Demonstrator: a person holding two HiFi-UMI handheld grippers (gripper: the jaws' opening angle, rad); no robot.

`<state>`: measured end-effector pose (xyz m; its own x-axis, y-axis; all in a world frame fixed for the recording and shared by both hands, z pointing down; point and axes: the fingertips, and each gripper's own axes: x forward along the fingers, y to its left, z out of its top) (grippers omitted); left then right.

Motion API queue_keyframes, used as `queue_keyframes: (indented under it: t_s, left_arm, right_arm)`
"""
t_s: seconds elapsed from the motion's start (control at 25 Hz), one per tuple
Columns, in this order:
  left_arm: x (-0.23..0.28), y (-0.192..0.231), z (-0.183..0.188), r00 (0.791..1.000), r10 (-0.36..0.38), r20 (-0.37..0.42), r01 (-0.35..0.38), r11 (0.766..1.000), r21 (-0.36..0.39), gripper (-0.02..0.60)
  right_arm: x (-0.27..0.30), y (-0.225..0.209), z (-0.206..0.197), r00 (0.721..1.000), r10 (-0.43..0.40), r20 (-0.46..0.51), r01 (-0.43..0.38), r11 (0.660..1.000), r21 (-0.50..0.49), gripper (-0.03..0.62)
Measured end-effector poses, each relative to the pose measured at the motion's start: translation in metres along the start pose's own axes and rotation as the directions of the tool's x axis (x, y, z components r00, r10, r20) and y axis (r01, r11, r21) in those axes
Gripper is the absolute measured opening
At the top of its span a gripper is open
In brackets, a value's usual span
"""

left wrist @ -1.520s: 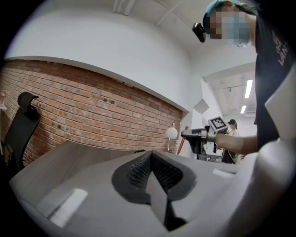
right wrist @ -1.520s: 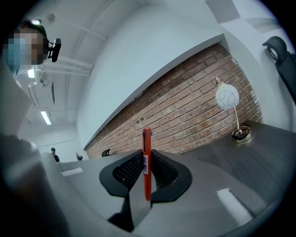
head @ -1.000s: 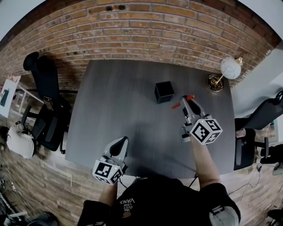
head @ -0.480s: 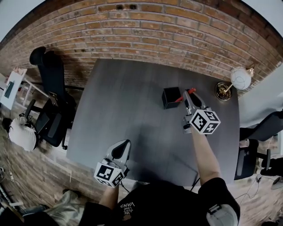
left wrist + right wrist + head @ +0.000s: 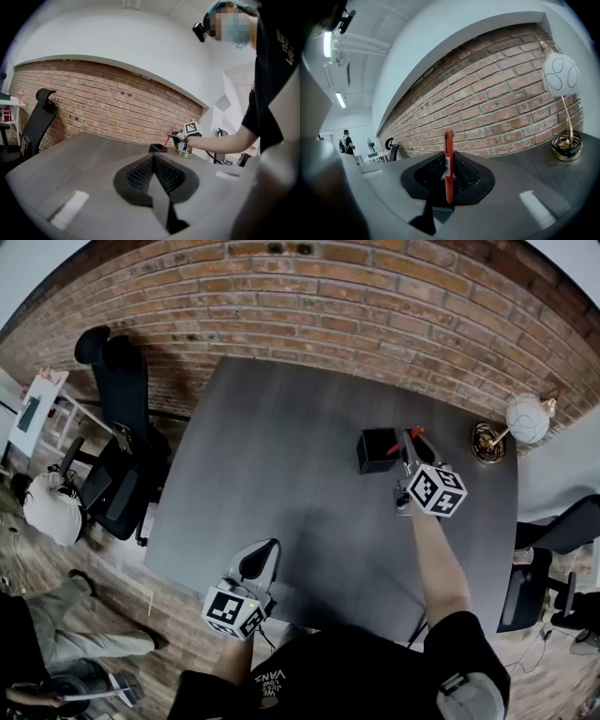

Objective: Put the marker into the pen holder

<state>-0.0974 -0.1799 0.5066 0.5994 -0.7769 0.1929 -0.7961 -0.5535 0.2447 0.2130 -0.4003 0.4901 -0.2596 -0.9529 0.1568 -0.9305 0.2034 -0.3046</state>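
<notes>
Marker [image 5: 448,164], red-orange with a white barcode sticker on its barrel whose digits are too small to read, stands upright, clamped between the jaws of the right gripper [image 5: 410,448]. It is held just beside the right rim of the black pen holder [image 5: 377,450] on the grey table [image 5: 272,456]. The left gripper [image 5: 262,559] sits by the table's near edge, jaws pressed together on nothing. White print on the person's black shirt [image 5: 309,681] includes "VANS".
</notes>
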Motion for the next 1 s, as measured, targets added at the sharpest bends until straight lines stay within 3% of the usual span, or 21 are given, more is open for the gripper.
queue_keyframes:
  t_s: [0.36, 1.0]
  left_arm:
    - [0.002, -0.003, -0.006, 1.000, 0.005, -0.011, -0.005, 1.000, -0.014, 0.052]
    - [-0.002, -0.003, -0.017, 0.999, 0.027, -0.025, -0.028, 0.999, -0.031, 0.052]
  right_arm:
    - [0.007, -0.020, -0.028, 0.997, -0.040, -0.063, 0.039, 0.999, -0.013, 0.054]
    - [0.006, -0.020, -0.062, 0.990, -0.046, -0.134, 0.045, 0.999, -0.013, 0.054]
